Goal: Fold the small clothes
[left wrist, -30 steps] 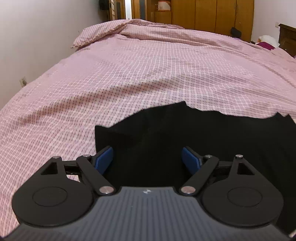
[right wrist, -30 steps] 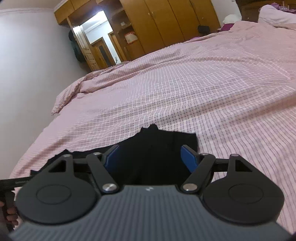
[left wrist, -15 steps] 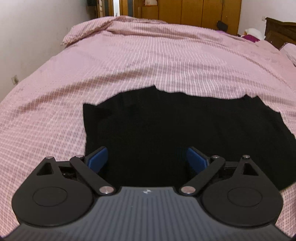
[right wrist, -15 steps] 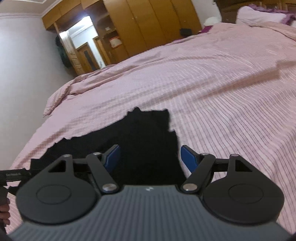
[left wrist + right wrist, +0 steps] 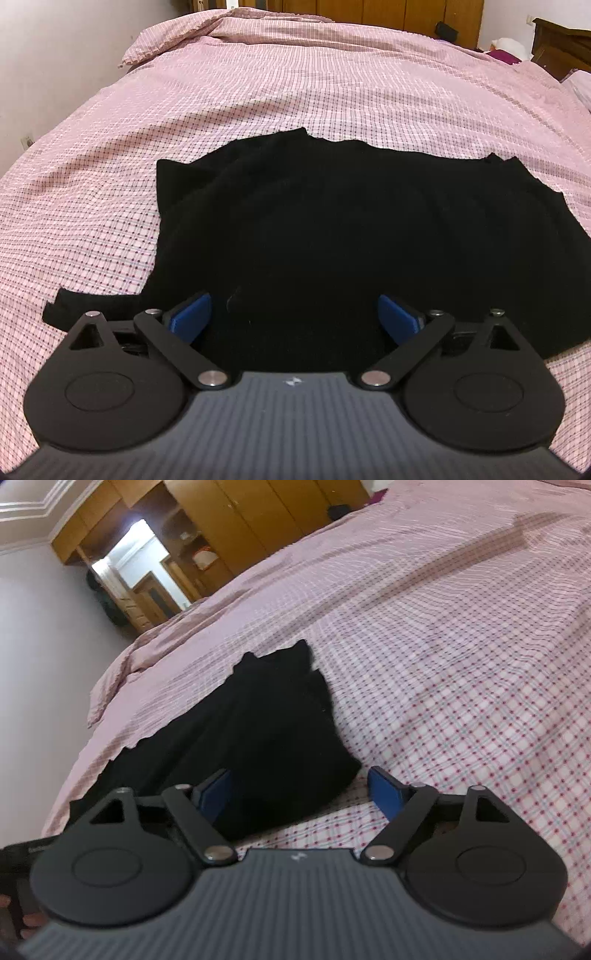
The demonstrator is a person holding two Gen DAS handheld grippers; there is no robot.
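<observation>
Black garment (image 5: 332, 236) lay spread on the bed (image 5: 332, 92), ready for folding; left gripper (image 5: 293, 314) and right gripper (image 5: 299, 786) hovered wide, just opened, empty, likely seeking corners.

A: Pink checked bedspread (image 5: 332, 85) is covering the whole bed — bunching at the far end.

B: Wooden wardrobe (image 5: 258, 513) is standing beyond it; a lit doorway (image 5: 133, 554) is showing beside — white wall (image 5: 55, 55) running alongside.
</observation>
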